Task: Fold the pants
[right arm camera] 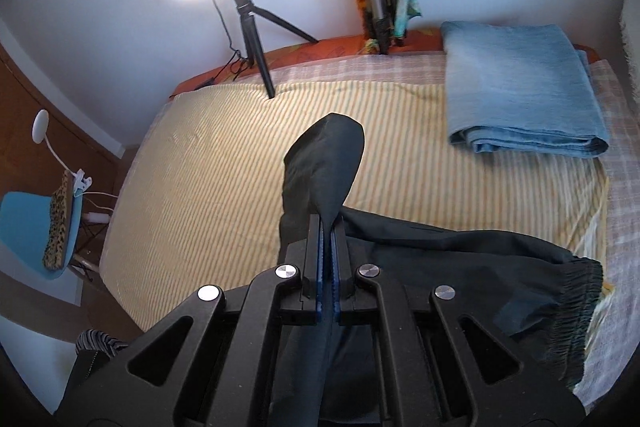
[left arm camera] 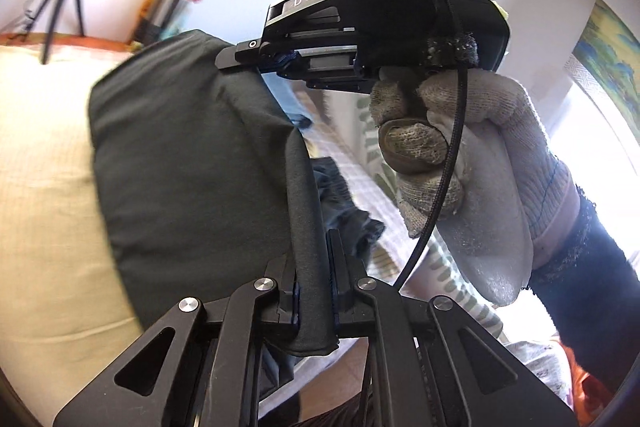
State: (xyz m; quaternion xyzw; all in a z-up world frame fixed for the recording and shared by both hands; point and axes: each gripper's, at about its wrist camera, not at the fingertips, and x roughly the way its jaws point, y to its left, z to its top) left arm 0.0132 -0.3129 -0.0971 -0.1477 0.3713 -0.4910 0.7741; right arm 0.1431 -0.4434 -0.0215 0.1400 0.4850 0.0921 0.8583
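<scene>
**Both claws clamped, pants lifted off the bed**

The dark pants (right arm camera: 460, 259) hang between my left gripper (left arm camera: 314, 291) and right gripper (right arm camera: 328, 267), each shut tight on a fabric fold above the striped bed (right arm camera: 200, 167). A thin pinch could slip (the cloth looks slick). I cannot make out the legs' ends.
</scene>
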